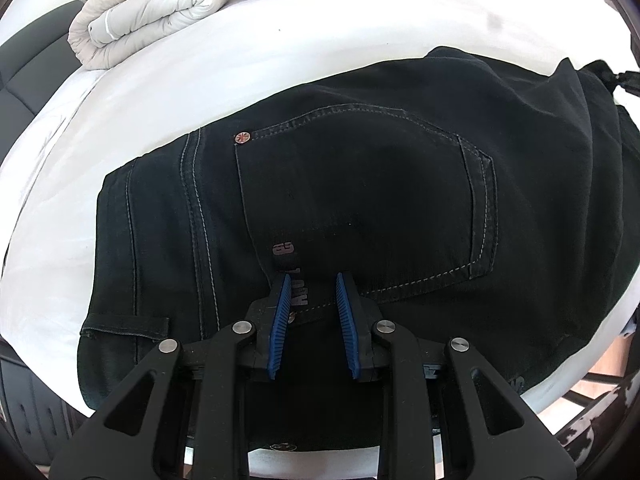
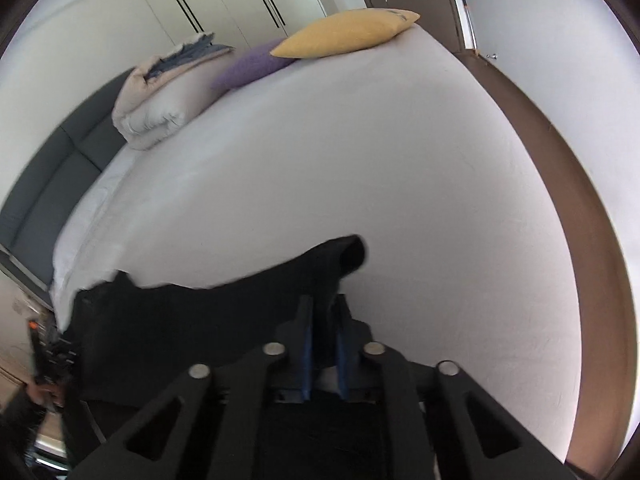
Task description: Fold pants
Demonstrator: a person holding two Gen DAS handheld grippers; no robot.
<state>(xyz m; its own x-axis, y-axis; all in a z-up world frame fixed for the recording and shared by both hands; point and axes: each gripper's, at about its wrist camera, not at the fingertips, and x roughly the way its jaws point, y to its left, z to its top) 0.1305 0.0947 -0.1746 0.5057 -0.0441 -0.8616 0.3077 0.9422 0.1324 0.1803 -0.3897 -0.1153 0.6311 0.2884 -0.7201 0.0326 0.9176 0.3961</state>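
The left gripper (image 1: pixel 311 280) pointed steeply down at the black pants (image 1: pixel 360 200), which lay spread on the white bed (image 1: pixel 280 60). Its two blue pads (image 1: pixel 282 312) stood a small way apart. The dark cloth ran up between them near the edge of the back pocket (image 1: pixel 360 184), but I could not tell if the pads were really squeezing it or only sitting over it.

There was some writing on the pants. Grey letters ran sideways just by the left pad, partly hidden by it, and they were too broken up to read. A small round copper rivet (image 1: pixel 242 137) sat at one corner of the pocket, with a pattern on it that I could not make out.

The right gripper (image 2: pixel 325 300) also leaned down toward the bed, farther along the pants (image 2: pixel 200 320). Its pads were pressed close, with a fold of black cloth pinched between them. The end of that fold stuck up past the tips like a little dark roll (image 2: pixel 348 256).

At the far end of the bed lay a folded pale quilt (image 2: pixel 160 112), a purple cushion (image 2: pixel 252 66) and a yellow cushion (image 2: pixel 348 34). White wardrobe doors (image 2: pixel 224 0) stood behind them. A dark sleeve (image 2: pixel 20 412) showed low at the left edge of the right view.
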